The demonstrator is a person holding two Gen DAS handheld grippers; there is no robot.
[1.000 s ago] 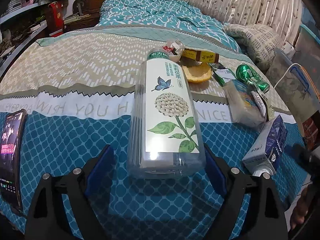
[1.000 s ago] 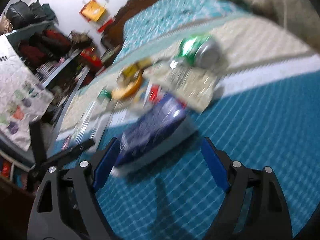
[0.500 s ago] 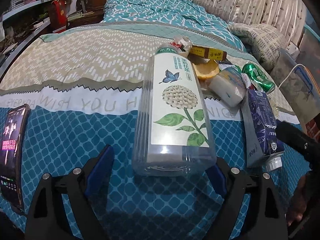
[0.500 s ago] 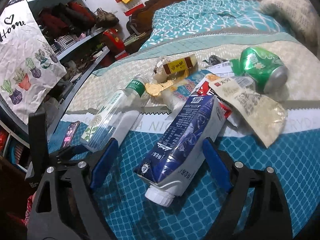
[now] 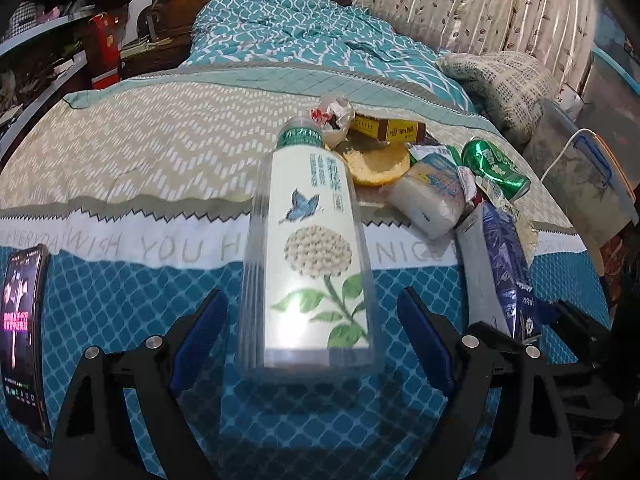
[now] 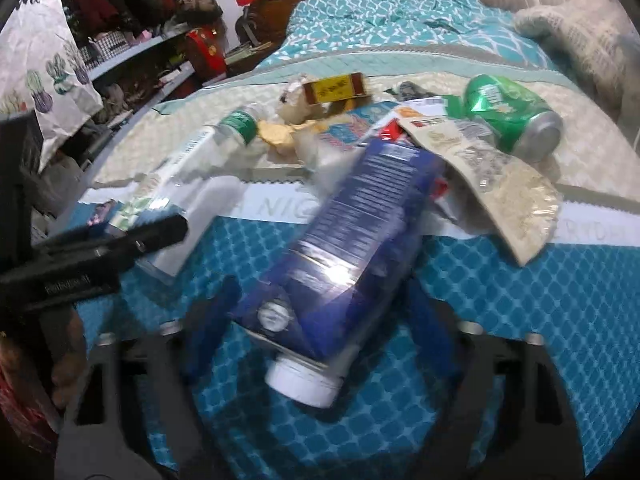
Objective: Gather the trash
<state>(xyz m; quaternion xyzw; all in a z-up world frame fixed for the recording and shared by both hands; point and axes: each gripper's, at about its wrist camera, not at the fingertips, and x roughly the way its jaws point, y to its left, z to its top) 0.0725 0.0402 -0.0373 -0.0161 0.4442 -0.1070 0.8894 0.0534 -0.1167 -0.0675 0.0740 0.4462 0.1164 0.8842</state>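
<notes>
Fingers: your left gripper (image 5: 310, 328) straddles the clear flower-labelled plastic bottle (image 5: 310, 248) unclamped, right gripper (image 6: 320, 320) closing round the dark-blue carton (image 6: 352, 232) near you; next, squeeze both, lift.

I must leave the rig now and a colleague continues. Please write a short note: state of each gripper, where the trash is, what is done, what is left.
Left gripper: jaws closing slightly, clear tea bottle lies between them, pads not yet on it.
Right gripper: jaws closing around the blue carton, white cap toward the camera; contact is blurred, so grip unconfirmed.
On the bed past them: green can, yellow box, peel, wrappers.
A phone lies at the left; probably not trash.
Done: nothing lifted yet.
Left: grip bottle and carton, then collect the pile.
</notes>
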